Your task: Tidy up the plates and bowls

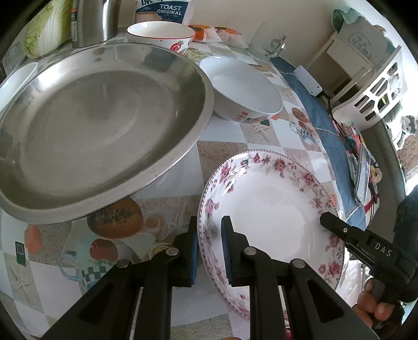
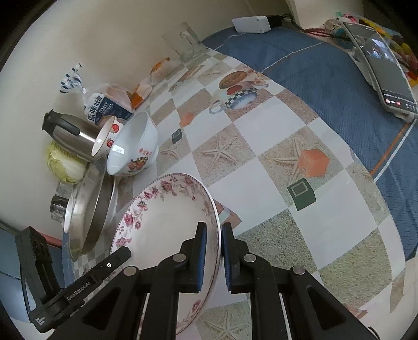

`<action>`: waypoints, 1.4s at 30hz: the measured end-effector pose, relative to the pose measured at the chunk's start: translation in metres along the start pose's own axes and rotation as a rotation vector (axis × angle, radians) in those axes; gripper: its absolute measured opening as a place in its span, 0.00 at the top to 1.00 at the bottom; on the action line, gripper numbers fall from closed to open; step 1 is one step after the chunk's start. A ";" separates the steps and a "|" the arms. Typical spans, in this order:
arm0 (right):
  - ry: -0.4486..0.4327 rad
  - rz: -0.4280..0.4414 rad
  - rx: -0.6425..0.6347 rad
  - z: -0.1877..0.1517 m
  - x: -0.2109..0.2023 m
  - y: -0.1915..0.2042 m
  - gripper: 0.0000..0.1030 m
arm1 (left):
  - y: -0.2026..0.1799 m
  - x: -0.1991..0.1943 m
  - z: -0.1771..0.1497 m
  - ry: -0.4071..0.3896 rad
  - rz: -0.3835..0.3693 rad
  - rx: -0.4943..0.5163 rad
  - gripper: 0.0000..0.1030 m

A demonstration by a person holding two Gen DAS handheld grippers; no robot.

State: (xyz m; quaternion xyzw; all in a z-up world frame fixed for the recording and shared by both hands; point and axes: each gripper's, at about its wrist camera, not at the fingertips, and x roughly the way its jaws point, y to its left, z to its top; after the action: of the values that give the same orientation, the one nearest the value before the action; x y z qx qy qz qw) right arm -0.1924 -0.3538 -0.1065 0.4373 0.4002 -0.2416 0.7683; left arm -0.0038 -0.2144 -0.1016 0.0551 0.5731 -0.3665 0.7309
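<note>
A white floral-rimmed plate lies on the patterned table; it also shows in the right wrist view. My left gripper straddles its left rim, one pad on each side. My right gripper straddles the opposite rim, jaws narrow around it; its black body shows in the left wrist view. A steel plate sits to the left on a white plate. A white bowl with red print and a strawberry bowl stand behind.
A steel kettle, cabbage, toast bag and a glass mug line the wall. A phone on a stand and a white box sit on the blue cloth.
</note>
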 end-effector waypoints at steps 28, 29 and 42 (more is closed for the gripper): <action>-0.111 0.037 -0.051 0.003 -0.028 0.022 0.87 | -0.014 -0.060 0.020 -0.209 -0.043 0.098 0.83; -0.117 0.039 -0.054 0.004 -0.030 0.025 0.87 | -0.014 -0.063 0.022 -0.219 -0.041 0.103 0.83; -0.157 0.045 -0.094 0.022 -0.035 0.061 0.87 | 0.009 -0.074 0.050 -0.276 -0.070 0.067 0.83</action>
State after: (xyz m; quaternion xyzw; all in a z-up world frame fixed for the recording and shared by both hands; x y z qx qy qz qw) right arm -0.1589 -0.3414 -0.0421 0.3894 0.3398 -0.2385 0.8222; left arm 0.0353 -0.1978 -0.0225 0.0085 0.4560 -0.4148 0.7873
